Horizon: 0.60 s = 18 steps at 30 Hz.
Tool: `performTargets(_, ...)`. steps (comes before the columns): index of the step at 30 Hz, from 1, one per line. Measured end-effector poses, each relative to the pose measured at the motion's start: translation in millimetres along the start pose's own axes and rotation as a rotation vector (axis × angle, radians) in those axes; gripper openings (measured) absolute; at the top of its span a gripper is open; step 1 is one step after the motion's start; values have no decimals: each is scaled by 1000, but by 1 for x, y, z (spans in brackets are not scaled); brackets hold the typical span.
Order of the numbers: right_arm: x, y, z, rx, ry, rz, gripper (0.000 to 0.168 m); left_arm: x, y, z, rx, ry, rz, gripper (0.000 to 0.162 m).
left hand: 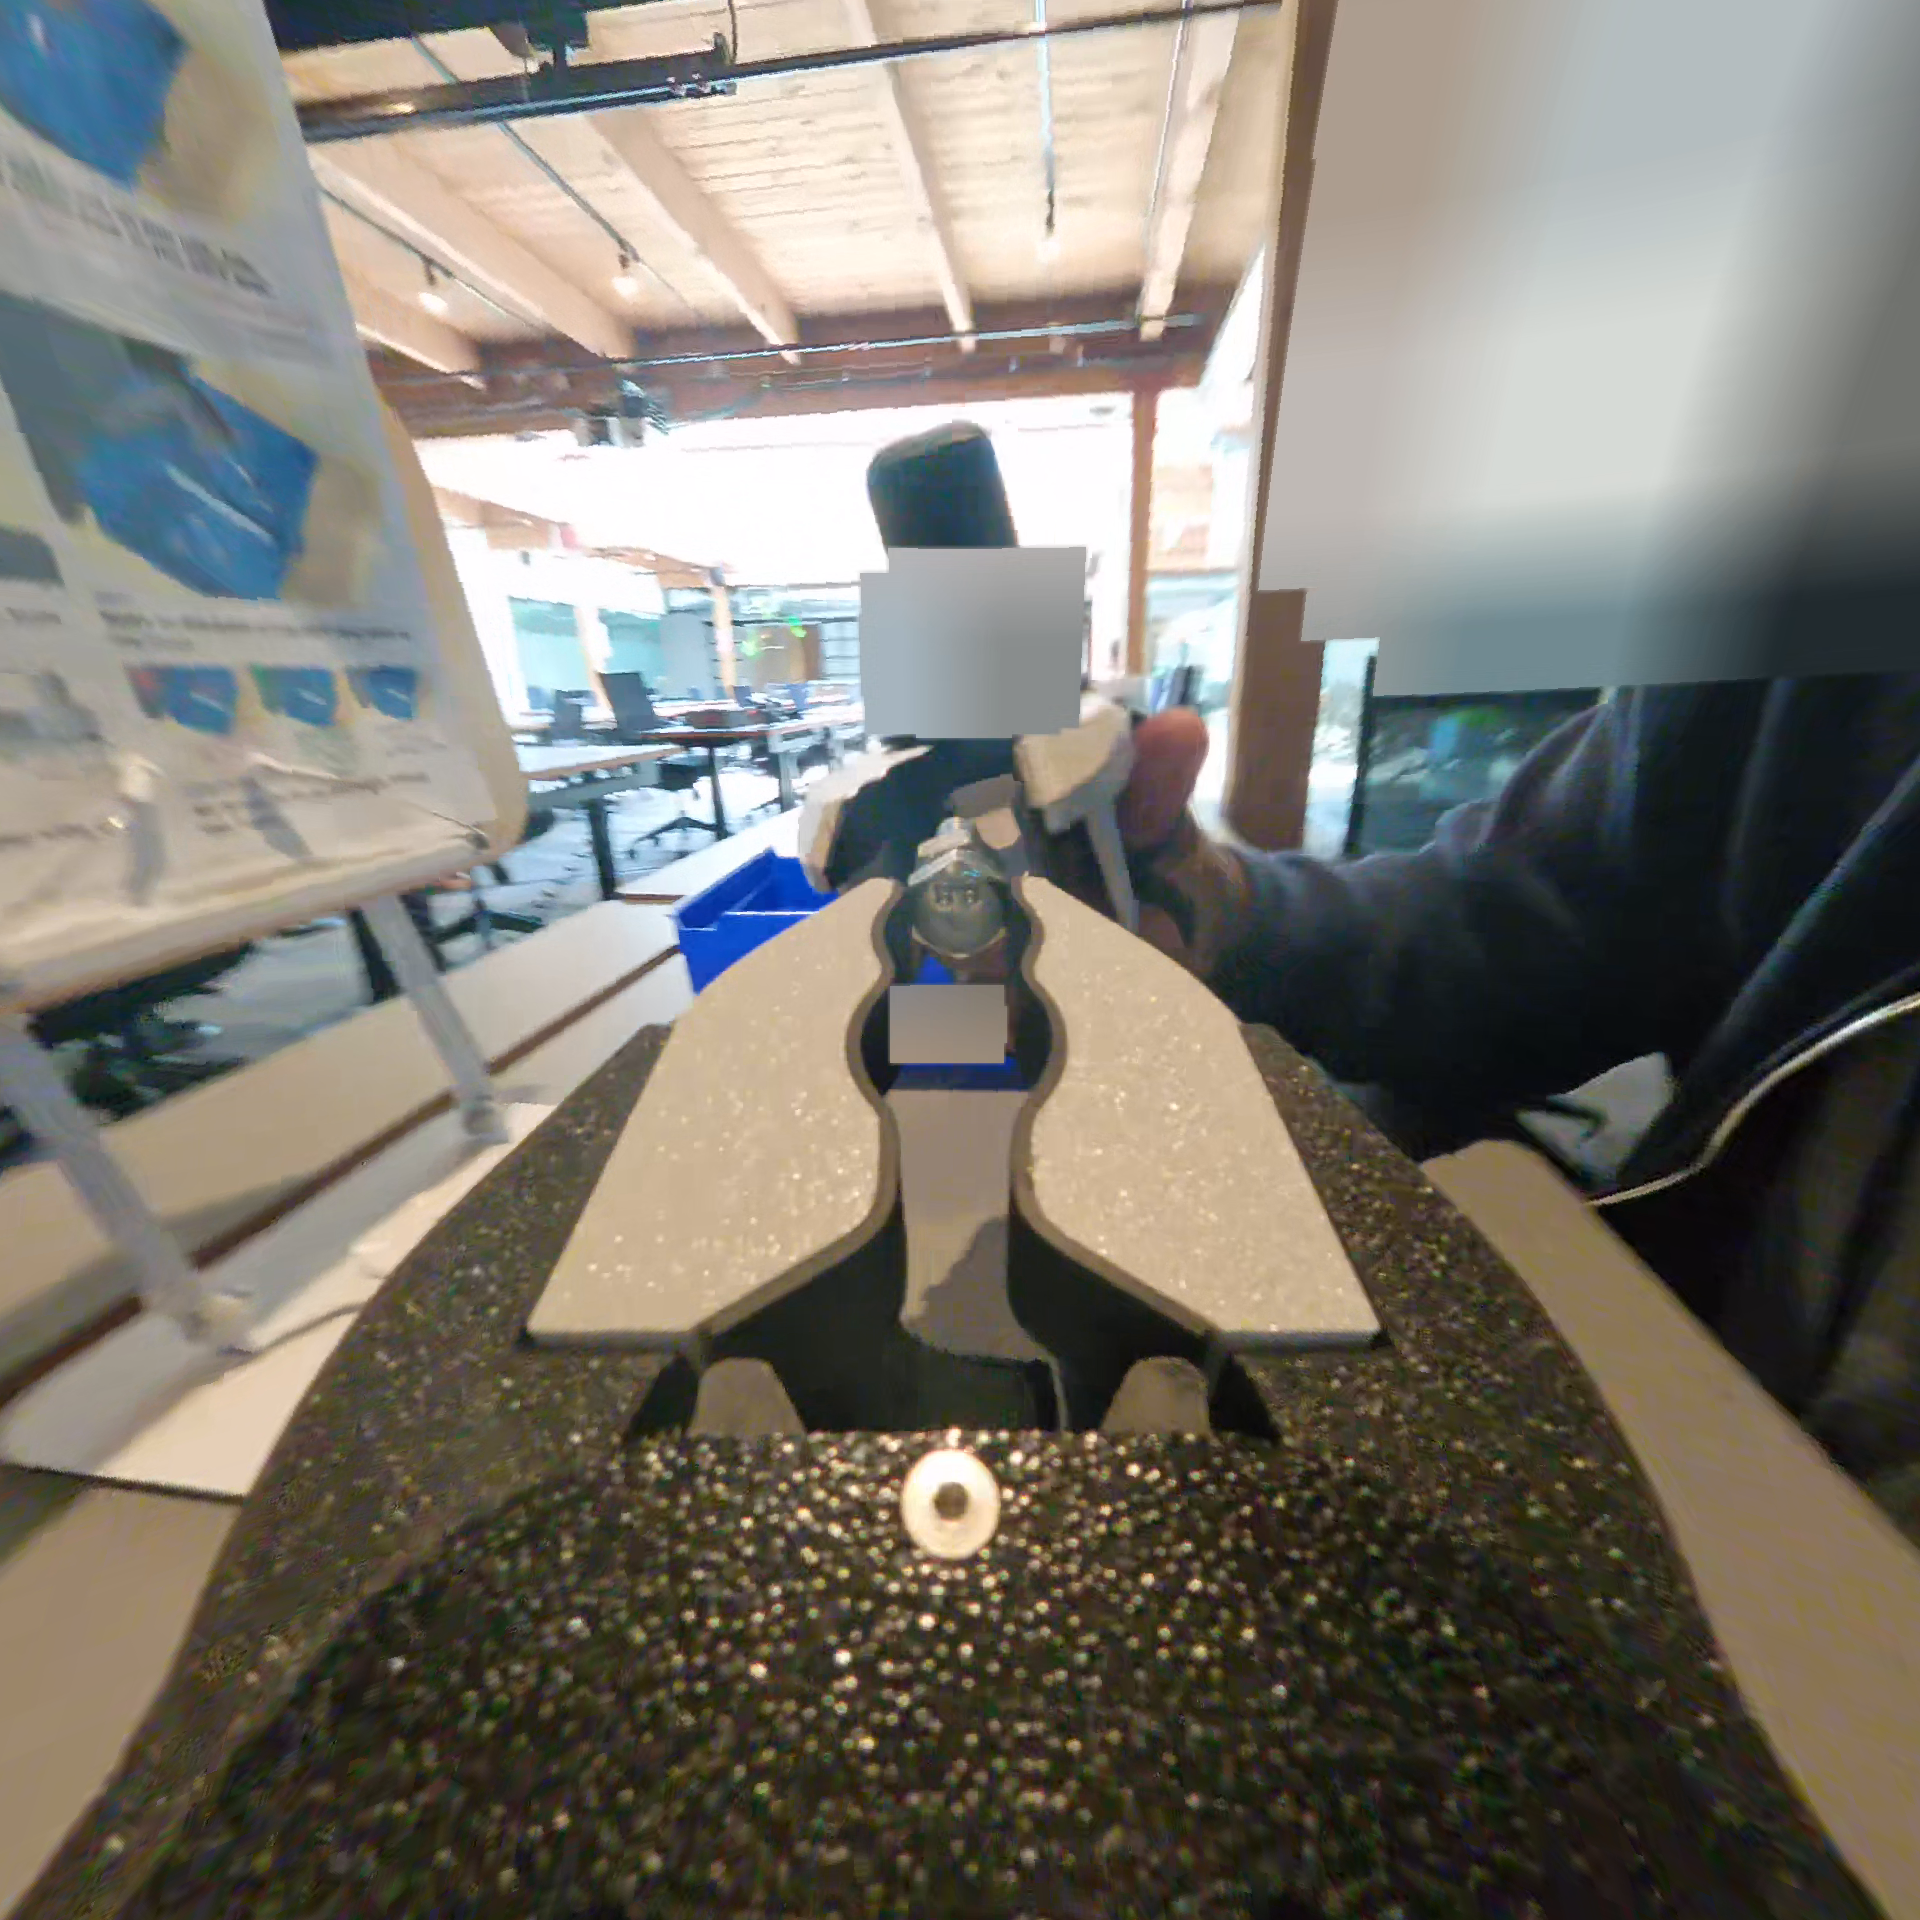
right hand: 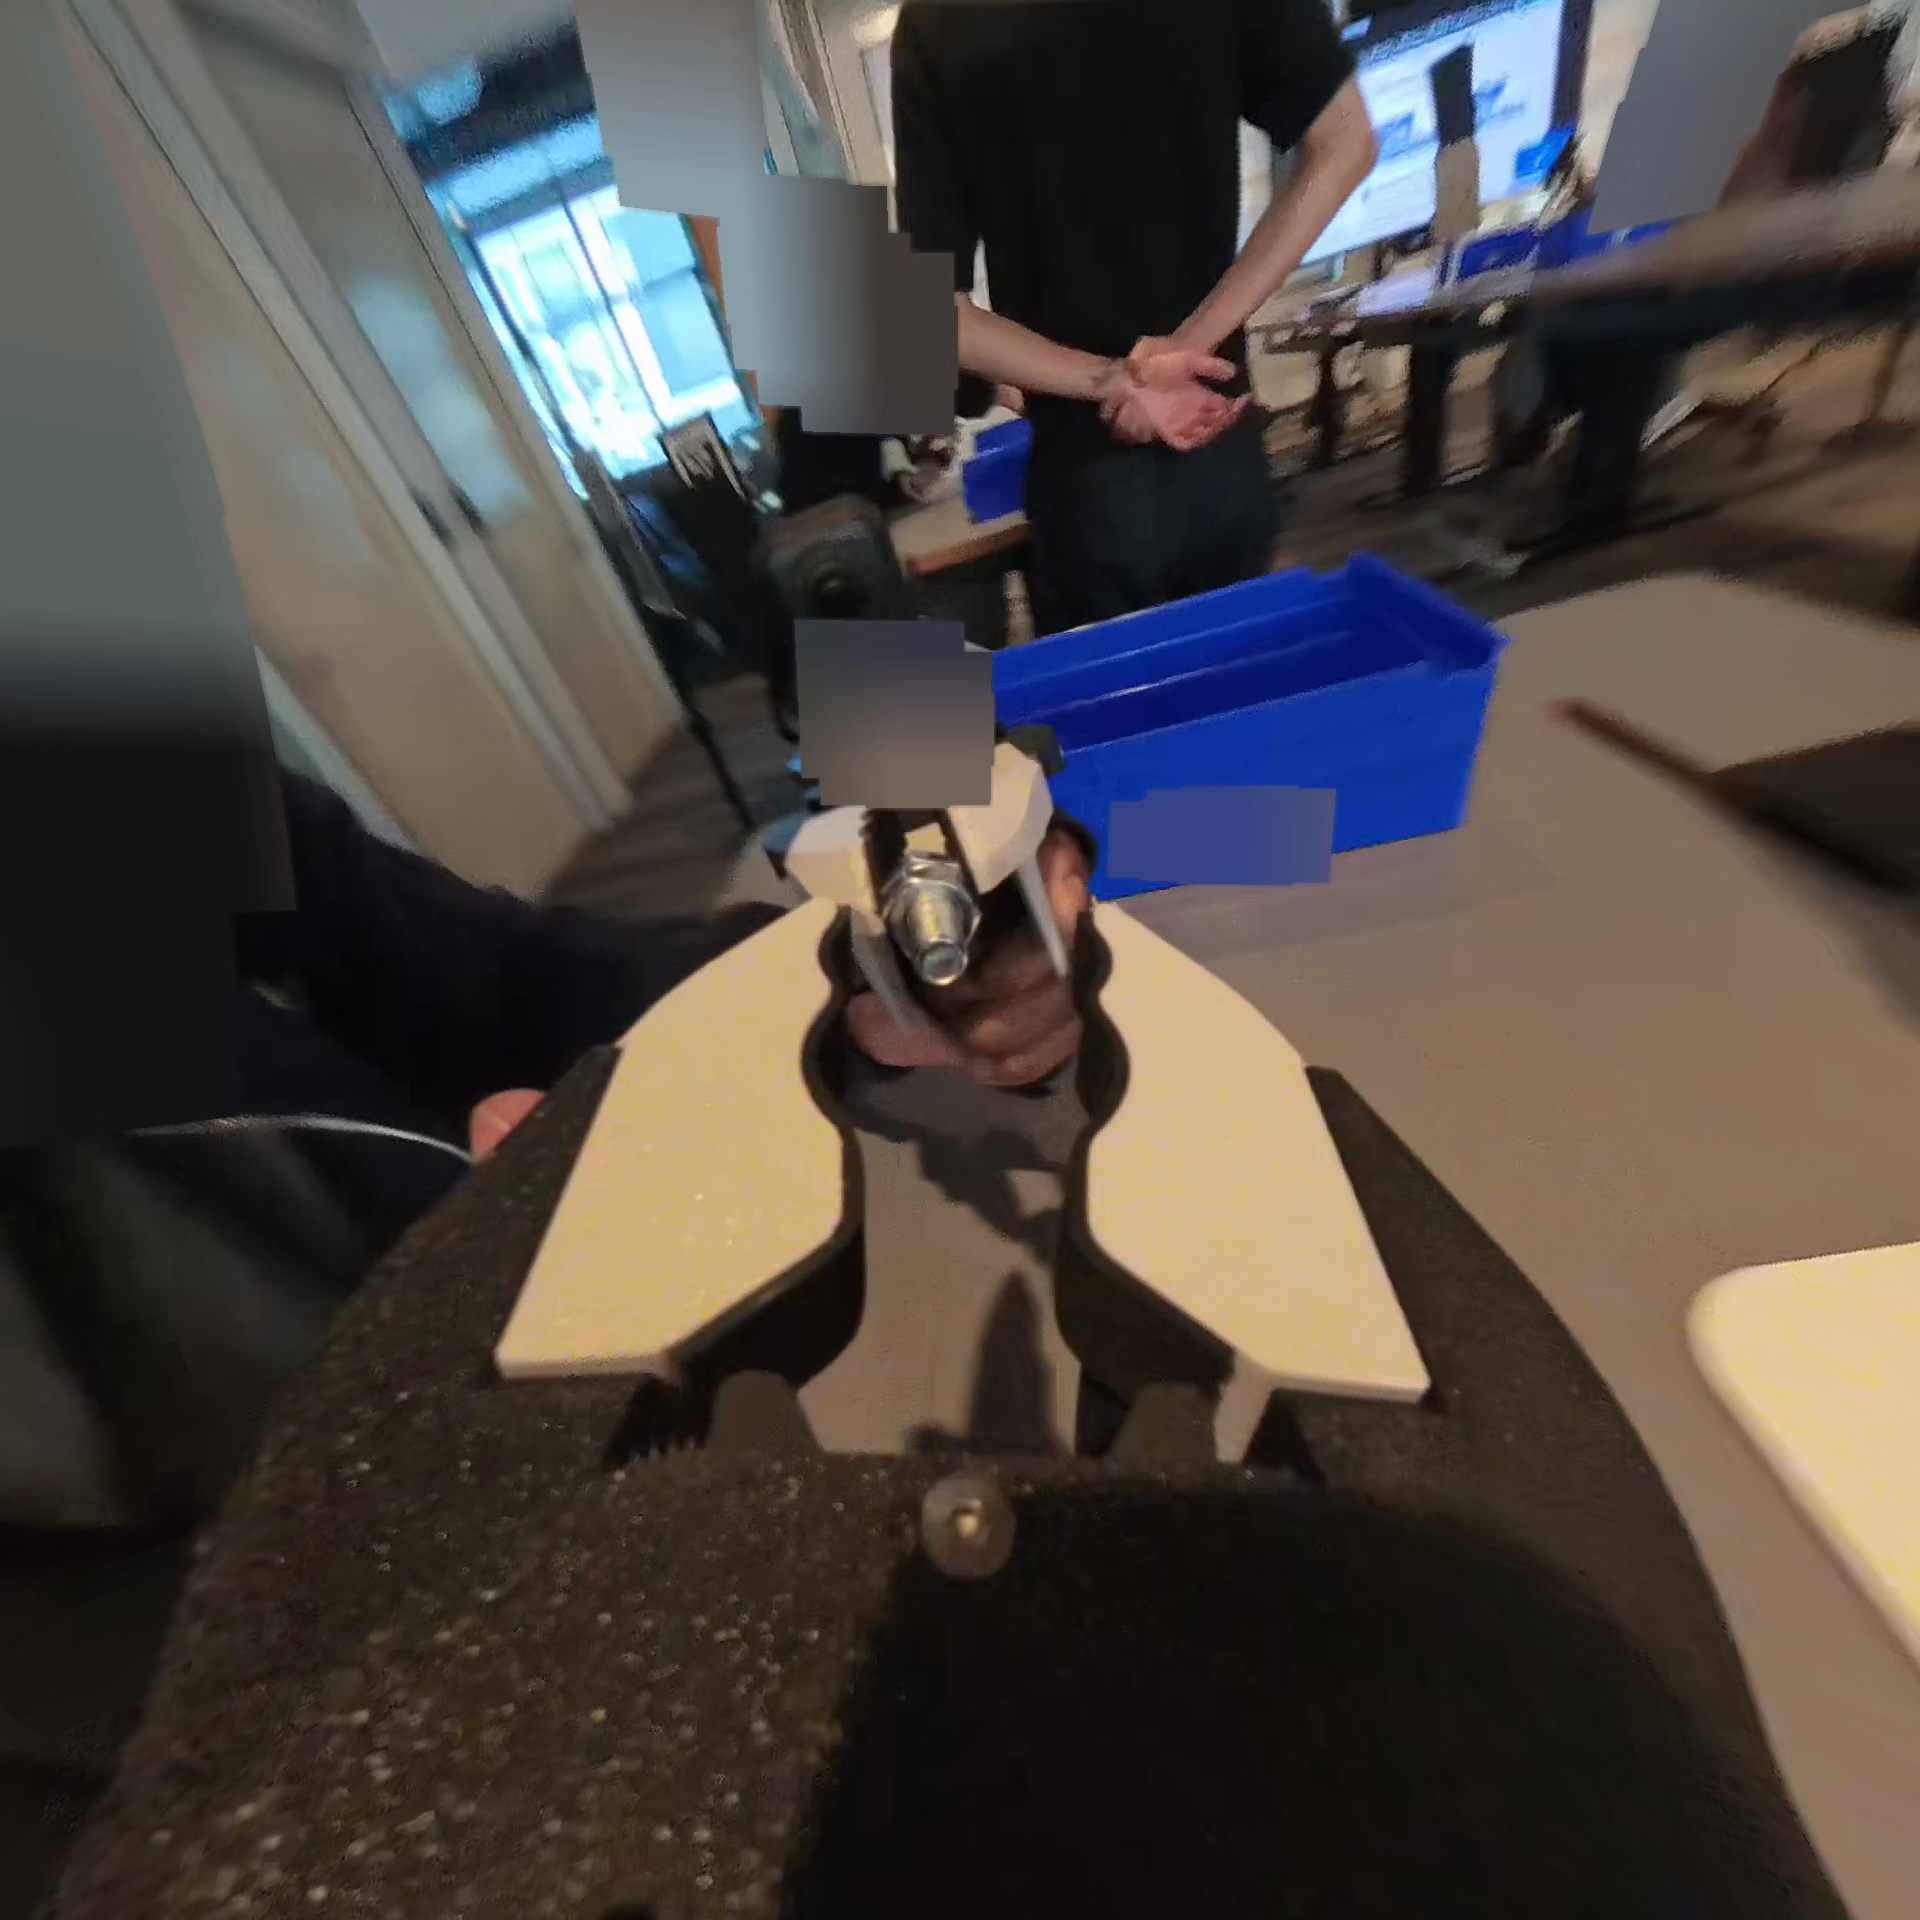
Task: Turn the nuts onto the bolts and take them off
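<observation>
My left gripper (left hand: 957, 906) is shut on a silver bolt (left hand: 957, 912), whose hex head faces this camera. In the right wrist view the same bolt (right hand: 932, 940) points its threaded end at the camera, held by the left gripper's white fingers (right hand: 831, 864). A silver nut (right hand: 928, 885) sits on the thread. My right gripper (right hand: 968, 925) is open, with its tips either side of the bolt's free end and not touching it. It faces the left gripper, and one of its fingers (left hand: 1070, 784) shows beyond the bolt, held by a hand.
A blue bin (right hand: 1247, 707) stands on the grey table (right hand: 1558, 1039) behind the grippers and also shows in the left wrist view (left hand: 727, 920). A poster on a stand (left hand: 208, 520) is on the left. A person (right hand: 1122, 312) stands beyond the bin. A white flat object (right hand: 1818, 1403) lies at the right. Less than 4 cm separates the two grippers' tips.
</observation>
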State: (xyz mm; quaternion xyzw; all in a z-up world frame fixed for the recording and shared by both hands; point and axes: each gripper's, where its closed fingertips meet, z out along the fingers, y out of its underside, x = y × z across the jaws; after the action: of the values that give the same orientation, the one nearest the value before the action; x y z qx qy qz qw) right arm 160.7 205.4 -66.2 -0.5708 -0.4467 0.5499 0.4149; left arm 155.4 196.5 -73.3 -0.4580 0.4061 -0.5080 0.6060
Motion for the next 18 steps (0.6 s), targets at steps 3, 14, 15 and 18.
performTargets(3,-5,-1,1,32,-106,222,35,1,1,1,-42,-45,124,17)
performTargets(14,-9,9,7,-15,-124,293,16,5,5,4,-79,-45,187,16)
performTargets(15,-8,9,7,-20,-119,277,16,5,5,4,-78,-41,176,16)
performTargets(18,-8,9,6,-45,-87,165,16,6,5,5,-53,-9,88,16)
